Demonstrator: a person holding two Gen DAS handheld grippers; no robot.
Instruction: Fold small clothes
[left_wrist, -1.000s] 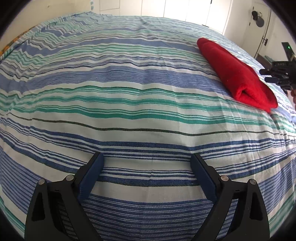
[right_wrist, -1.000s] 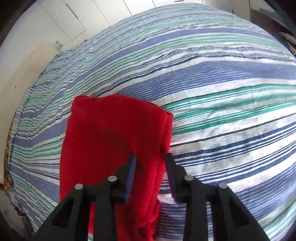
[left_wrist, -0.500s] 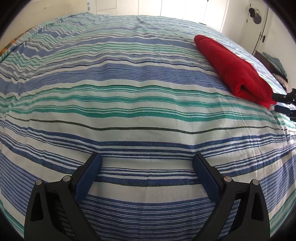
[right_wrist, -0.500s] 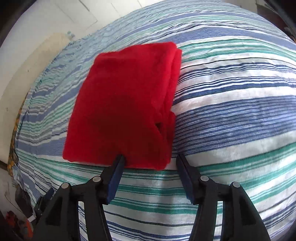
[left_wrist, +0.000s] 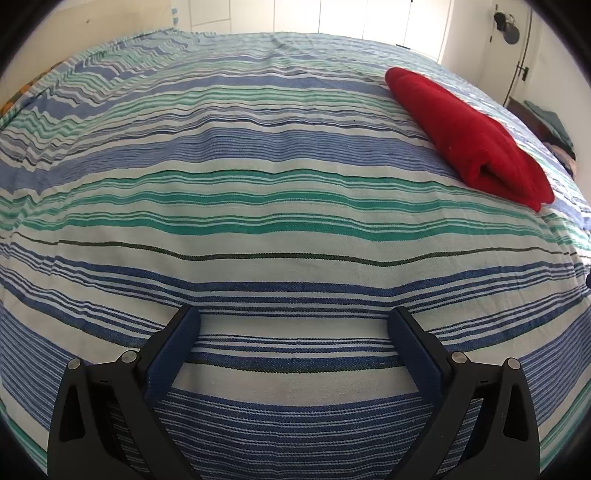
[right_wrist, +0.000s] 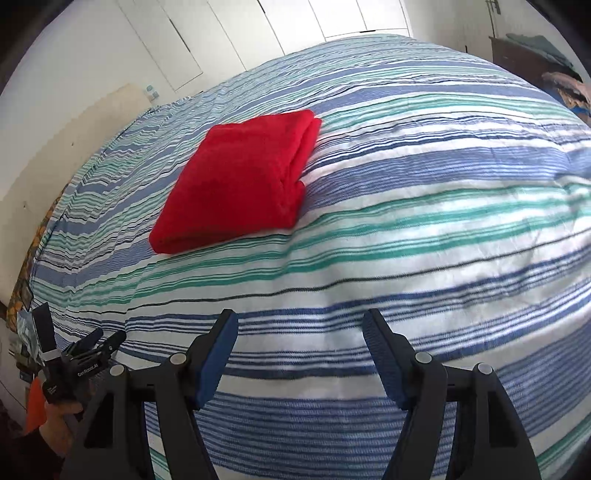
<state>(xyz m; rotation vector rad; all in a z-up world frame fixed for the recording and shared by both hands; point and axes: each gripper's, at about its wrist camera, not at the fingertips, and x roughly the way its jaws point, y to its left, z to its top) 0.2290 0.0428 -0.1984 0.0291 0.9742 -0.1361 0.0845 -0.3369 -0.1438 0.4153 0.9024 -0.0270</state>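
A folded red cloth (right_wrist: 243, 177) lies flat on the striped bedspread (right_wrist: 424, 229); in the left wrist view the red cloth (left_wrist: 469, 136) sits at the far right. My right gripper (right_wrist: 300, 325) is open and empty, held back from the cloth above the bedspread. My left gripper (left_wrist: 293, 321) is open and empty over bare bedspread (left_wrist: 258, 206), well left of the cloth. In the right wrist view the left gripper (right_wrist: 98, 341) shows at the lower left, off the bed's edge.
White cupboard doors (right_wrist: 332, 18) stand behind the bed. A dark cabinet with clothes on it (right_wrist: 532, 48) is at the far right. A door (left_wrist: 517, 48) shows at the right of the left wrist view.
My right gripper opened, let go of the red cloth and pulled back from it. The cloth now lies farther off. My left gripper drew back slightly.
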